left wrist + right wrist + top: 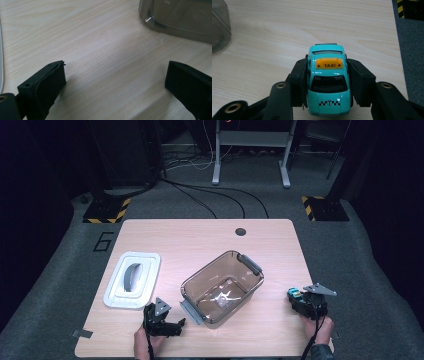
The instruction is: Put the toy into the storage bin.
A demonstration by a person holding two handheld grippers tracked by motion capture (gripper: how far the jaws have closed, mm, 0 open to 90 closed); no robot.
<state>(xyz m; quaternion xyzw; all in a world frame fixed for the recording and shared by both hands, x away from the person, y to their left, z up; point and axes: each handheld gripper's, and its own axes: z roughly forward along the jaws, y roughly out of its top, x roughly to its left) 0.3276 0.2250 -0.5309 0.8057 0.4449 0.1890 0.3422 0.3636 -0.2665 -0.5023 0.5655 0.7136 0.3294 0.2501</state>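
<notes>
Here, the right claw [328, 82] is clamped on the flanks of a teal toy taxi [328, 82] at the counter's [210, 235] right edge, with the open bin [222, 287] to its left, while the nearer left claw [167, 322] stands apart, empty.

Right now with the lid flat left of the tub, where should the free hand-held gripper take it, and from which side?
Probably the grey handle in the middle of the white lid, from straight above. The lid lies flat on the table, so its thin rim gives the jaws little to catch, while the handle stands up as a narrow ridge. The left hand-held gripper is open and nearest; set its jaws across the ridge's short width.
</notes>
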